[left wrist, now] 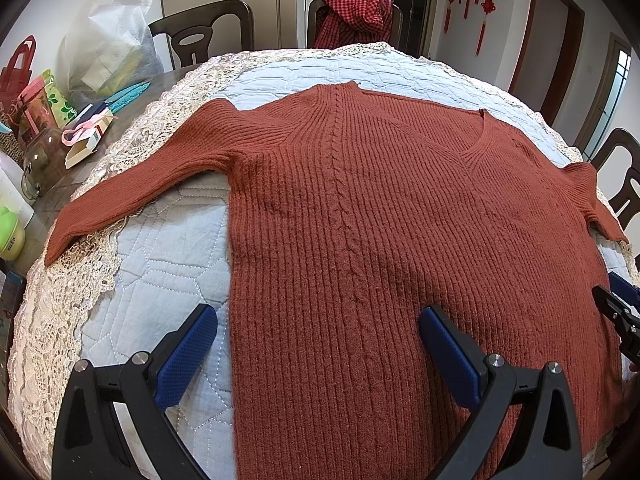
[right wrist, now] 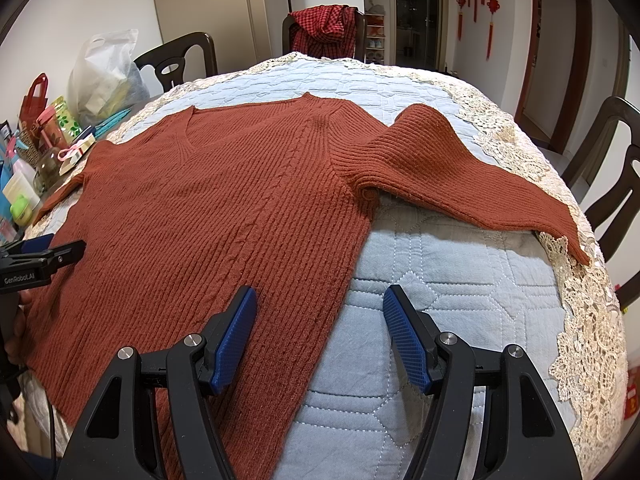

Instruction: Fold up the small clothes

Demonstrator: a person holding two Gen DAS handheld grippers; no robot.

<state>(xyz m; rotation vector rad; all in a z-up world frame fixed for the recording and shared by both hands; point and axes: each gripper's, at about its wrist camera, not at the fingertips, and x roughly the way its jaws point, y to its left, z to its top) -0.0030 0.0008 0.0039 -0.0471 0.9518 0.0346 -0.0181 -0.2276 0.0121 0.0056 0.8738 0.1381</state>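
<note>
A rust-red ribbed knit sweater (left wrist: 380, 220) lies flat and spread out on a light blue quilted cloth (left wrist: 160, 260), V-neck away from me, both sleeves stretched out to the sides. My left gripper (left wrist: 318, 332) is open and empty above the sweater's left side edge near the hem. My right gripper (right wrist: 320, 316) is open and empty above the sweater's (right wrist: 208, 208) right side edge; the right sleeve (right wrist: 460, 176) lies beyond it. Each gripper shows at the edge of the other's view.
The quilted cloth has a cream lace border (right wrist: 580, 320) and covers a table. Bags, boxes, a glass jar (left wrist: 42, 164) and bottles crowd the table's left end. Dark wooden chairs (left wrist: 200, 36) stand around; one holds a red checked garment (right wrist: 324, 28).
</note>
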